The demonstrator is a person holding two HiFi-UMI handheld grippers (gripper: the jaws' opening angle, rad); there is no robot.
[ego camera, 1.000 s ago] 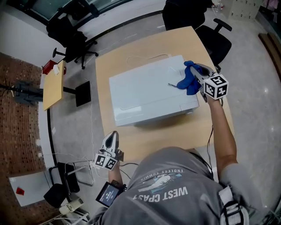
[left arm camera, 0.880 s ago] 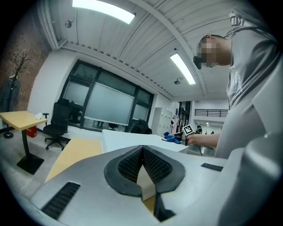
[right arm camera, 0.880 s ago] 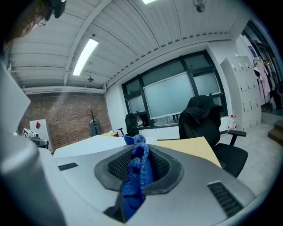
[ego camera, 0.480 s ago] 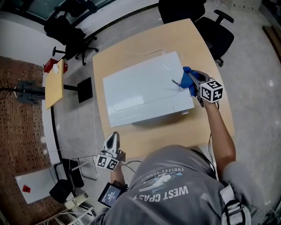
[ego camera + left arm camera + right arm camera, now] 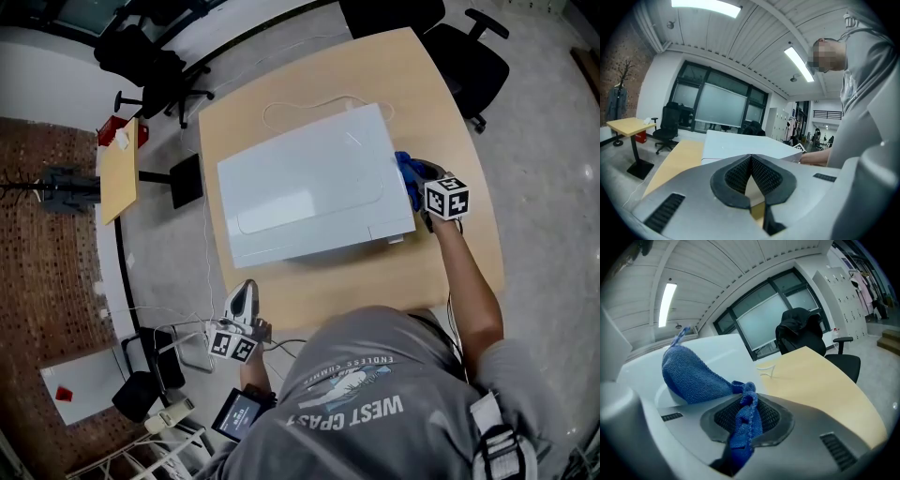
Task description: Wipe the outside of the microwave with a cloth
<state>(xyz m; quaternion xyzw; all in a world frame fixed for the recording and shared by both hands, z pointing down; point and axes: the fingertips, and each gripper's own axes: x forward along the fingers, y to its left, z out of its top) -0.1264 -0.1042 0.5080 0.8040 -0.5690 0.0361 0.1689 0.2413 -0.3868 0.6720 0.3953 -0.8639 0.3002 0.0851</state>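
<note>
Because the right side wall looks like the face to wipe, we hold the cloth (image 5: 404, 168), pinched in the right gripper (image 5: 415, 186), at the microwave (image 5: 309, 192) there. The left gripper (image 5: 244, 291), pressed together and empty, idles off the table (image 5: 441, 103).

Overhead head view, gripper views share microwave (image 5: 309, 197)

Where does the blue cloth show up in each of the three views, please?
Head view: blue cloth at the microwave's right edge, by the right gripper.
Left gripper view: not in it.
Right gripper view: cloth centre-left, clamped in the jaws.
Shared landmark: the white microwave.
</note>
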